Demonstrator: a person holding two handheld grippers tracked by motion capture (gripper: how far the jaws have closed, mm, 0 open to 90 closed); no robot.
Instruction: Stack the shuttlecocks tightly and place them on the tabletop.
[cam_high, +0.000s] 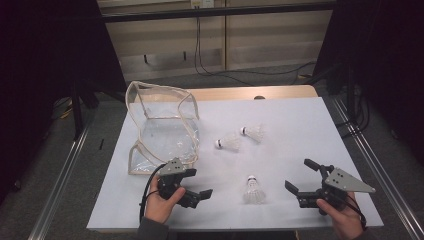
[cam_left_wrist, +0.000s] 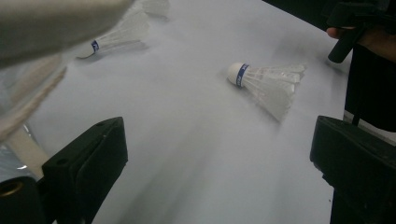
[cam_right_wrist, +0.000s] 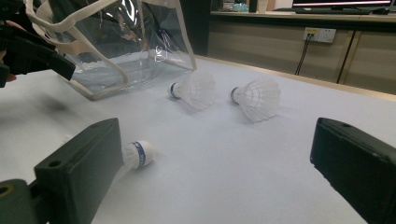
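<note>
Both grippers' jaws wide apart, empty, left gripper and right gripper flanking shuttlecock.

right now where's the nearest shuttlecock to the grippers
In the high view the nearest shuttlecock lies on the white table near its front edge, between the left gripper and right gripper.

Blk grippers, blk fingers, grey tri plates, blk cables
</note>
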